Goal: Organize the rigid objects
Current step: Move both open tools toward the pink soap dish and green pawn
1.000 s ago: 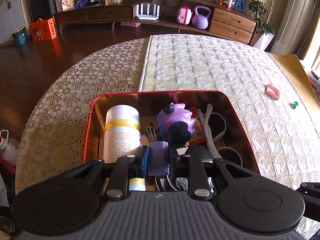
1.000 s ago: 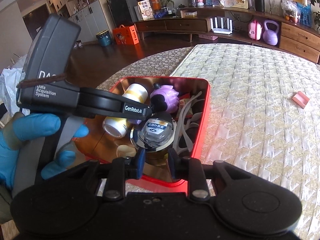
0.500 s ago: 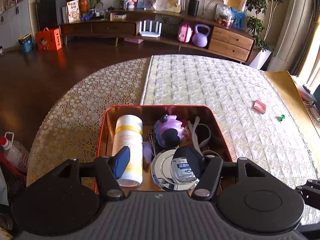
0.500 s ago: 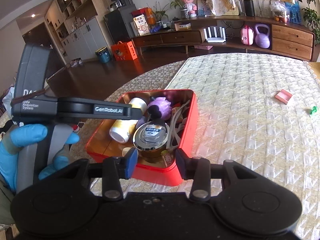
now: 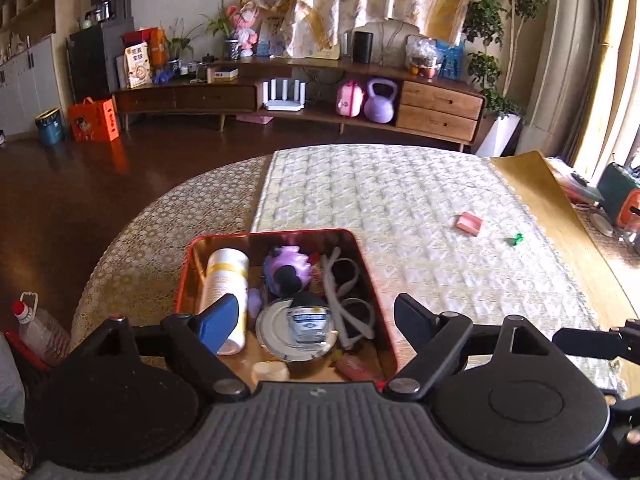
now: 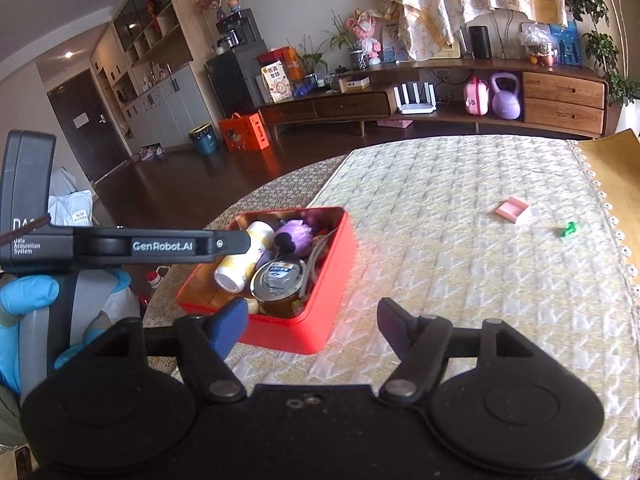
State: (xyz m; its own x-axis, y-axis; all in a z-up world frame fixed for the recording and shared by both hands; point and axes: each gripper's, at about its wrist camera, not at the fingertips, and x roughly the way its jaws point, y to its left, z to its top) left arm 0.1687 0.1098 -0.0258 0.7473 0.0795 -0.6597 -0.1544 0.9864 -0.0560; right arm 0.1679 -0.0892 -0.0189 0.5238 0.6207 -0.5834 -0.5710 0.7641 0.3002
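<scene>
A round desk [image 5: 420, 200] under a quilted pale cloth carries everything. Near its left edge sits a red tin box [image 5: 376, 292], open at the top and crowded. Inside, a white bottle with a yellow band [image 5: 224, 280] lies along the left wall; beside it is a purple spiky toy [image 5: 288, 270], and in front of that a round metal can with a blue-and-white label [image 5: 298, 332]. Grey looped straps [image 5: 344, 288] curl along the right wall.

The left claw [image 5: 316, 320] hovers above the near end of the box, fingers spread wide, holding nothing. The right claw [image 6: 310, 320] is likewise wide open and empty, just in front of the box's near wall.

Well apart to the right on the cloth lie a small pink block [image 5: 469, 223] and, near it, a tiny green pushpin [image 5: 515, 239].
</scene>
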